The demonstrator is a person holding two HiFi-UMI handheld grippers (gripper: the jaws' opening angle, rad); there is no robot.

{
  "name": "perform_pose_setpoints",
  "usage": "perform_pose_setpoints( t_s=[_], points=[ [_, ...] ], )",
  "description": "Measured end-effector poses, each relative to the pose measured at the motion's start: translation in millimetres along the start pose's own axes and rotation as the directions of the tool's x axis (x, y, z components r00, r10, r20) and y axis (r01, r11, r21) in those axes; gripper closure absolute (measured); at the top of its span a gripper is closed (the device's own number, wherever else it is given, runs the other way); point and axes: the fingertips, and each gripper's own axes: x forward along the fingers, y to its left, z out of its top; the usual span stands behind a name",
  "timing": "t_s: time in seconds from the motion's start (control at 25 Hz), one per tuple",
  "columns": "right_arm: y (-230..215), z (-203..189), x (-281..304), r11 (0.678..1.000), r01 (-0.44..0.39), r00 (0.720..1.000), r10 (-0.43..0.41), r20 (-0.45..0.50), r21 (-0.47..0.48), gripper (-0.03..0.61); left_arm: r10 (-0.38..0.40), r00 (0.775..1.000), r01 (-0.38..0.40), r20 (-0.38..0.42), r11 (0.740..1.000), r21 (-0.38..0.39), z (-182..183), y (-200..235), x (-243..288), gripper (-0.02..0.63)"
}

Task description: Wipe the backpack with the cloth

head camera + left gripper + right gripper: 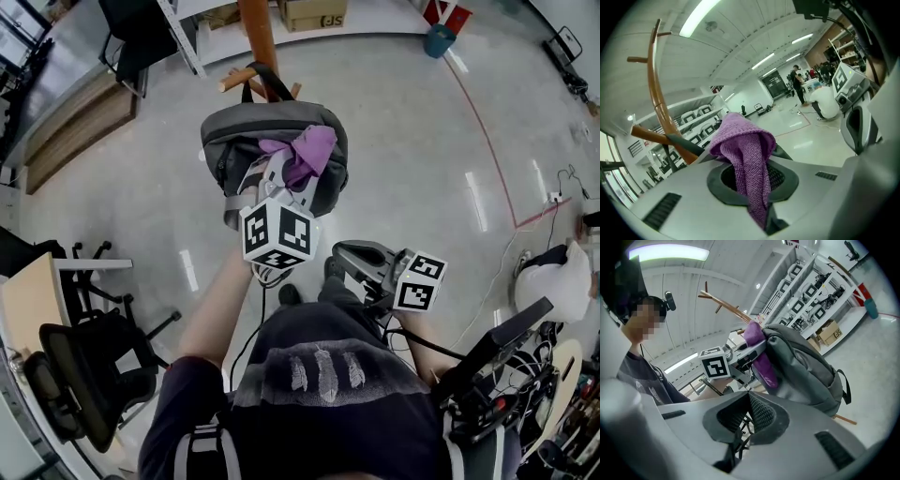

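Carrier: brown wooden coat stand (257, 37), dead ahead of left gripper (281, 178). Grey fabric backpack (234, 141) hangs off its peg. Stand sits on glossy pale grey floor (403, 159). Teal bucket (438, 40) stands far beyond right gripper (345, 255), black office chair (84, 375) left of left gripper.

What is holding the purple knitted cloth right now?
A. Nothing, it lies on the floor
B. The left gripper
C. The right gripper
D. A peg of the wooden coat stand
B: the left gripper view shows the purple knitted cloth pinched between the jaws of the left gripper, up against the grey fabric backpack. The right gripper holds nothing, its jaws together.
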Motion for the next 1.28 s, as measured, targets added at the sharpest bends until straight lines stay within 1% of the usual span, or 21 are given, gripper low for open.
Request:
perform_pose_setpoints(
  t_s=[0.16,0.24,0.32,0.36,0.4,0.44,0.48,0.52,0.56,0.64,0.76,0.8,0.88,0.92,1.12,1.16,1.2,1.28],
  points=[
    [-1.3,-2.5,-3.3,1.000,0.004,1.000,-0.004,0.015,0.009,0.586,-0.005,0.999,0.010,-0.042,0.992,0.127,6.1,-14.7,0.2,0.565],
    [-2.5,-3.3,-6.0,1.000,0.004,1.000,-0.005,0.020,0.014,0.586,-0.041,0.997,0.052,-0.065,0.984,0.168,11.0,-22.7,-5.2,0.565],
    [-3.9,-2.3,-8.4,1.000,0.004,1.000,-0.005,0.026,0.017,0.586,-0.108,0.991,0.119,-0.076,0.979,0.163,19.3,-33.1,-14.8,0.565],
    [-4.4,-1.3,-9.2,1.000,0.003,1.000,-0.004,0.029,0.017,0.586,-0.138,0.988,0.147,-0.071,0.978,0.146,26.3,-36.9,-21.0,0.565],
    [-4.8,-0.2,-9.9,1.000,0.001,1.000,-0.002,0.031,0.016,0.586,-0.152,0.987,0.159,-0.058,0.979,0.126,35.7,-37.8,-27.5,0.565],
    [-5.2,0.7,-10.3,1.000,-0.001,1.000,0.001,0.031,0.015,0.586,-0.147,0.988,0.150,-0.040,0.983,0.107,46.9,-34.8,-33.7,0.565],
    [-5.6,1.5,-10.6,1.000,-0.005,1.000,0.004,0.030,0.013,0.586,-0.121,0.992,0.123,-0.024,0.988,0.091,57.9,-28.2,-38.0,0.565],
    [-6.0,2.5,-10.7,1.000,-0.008,1.000,0.008,0.028,0.011,0.586,-0.082,0.996,0.084,-0.018,0.993,0.082,65.6,-19.2,-38.8,0.565],
    [-6.4,3.7,-10.6,1.000,-0.013,1.000,0.013,0.025,0.008,0.586,-0.041,0.999,0.044,-0.029,0.995,0.087,67.5,-10.0,-35.2,0.565],
    [-6.4,5.7,-10.5,1.000,-0.024,1.000,0.024,0.020,0.001,0.586,0.015,0.996,-0.003,-0.088,0.992,0.129,54.6,0.6,-18.7,0.565],
    [-7.1,5.9,-11.0,1.000,-0.031,0.999,0.031,0.010,-0.001,0.586,0.034,0.981,0.007,-0.191,0.977,0.213,11.4,-9.9,5.8,0.565],
    [-8.2,5.4,-11.9,1.000,-0.031,1.000,0.030,0.008,0.003,0.586,0.059,0.974,-0.001,-0.217,0.966,0.257,-3.4,-14.4,9.9,0.565],
    [-11.7,4.6,-14.8,1.000,-0.028,1.000,0.028,0.005,0.010,0.586,0.138,0.962,-0.044,-0.238,0.931,0.362,-24.1,-17.8,11.5,0.565],
    [-13.6,4.6,-16.7,1.000,-0.028,1.000,0.028,0.003,0.012,0.586,0.161,0.957,-0.054,-0.242,0.917,0.395,-30.4,-19.9,10.2,0.565],
    [-22.3,4.2,-26.6,0.999,-0.015,1.000,0.015,0.000,0.032,0.586,0.199,0.943,-0.050,-0.267,0.877,0.478,-49.5,-40.4,3.4,0.565],
    [-22.4,4.0,-25.5,0.999,-0.016,1.000,0.016,0.000,0.034,0.586,0.184,0.942,-0.031,-0.281,0.881,0.473,-55.6,-46.4,3.0,0.565],
    [-21.9,3.5,-24.1,0.999,-0.019,1.000,0.019,-0.001,0.033,0.586,0.149,0.942,0.001,-0.301,0.895,0.446,-64.4,-55.7,3.3,0.565],
    [-21.8,1.7,-23.1,0.999,-0.015,1.000,0.015,-0.003,0.035,0.586,0.067,0.937,0.067,-0.342,0.928,0.366,-91.0,-78.8,7.9,0.565]
  ],
)
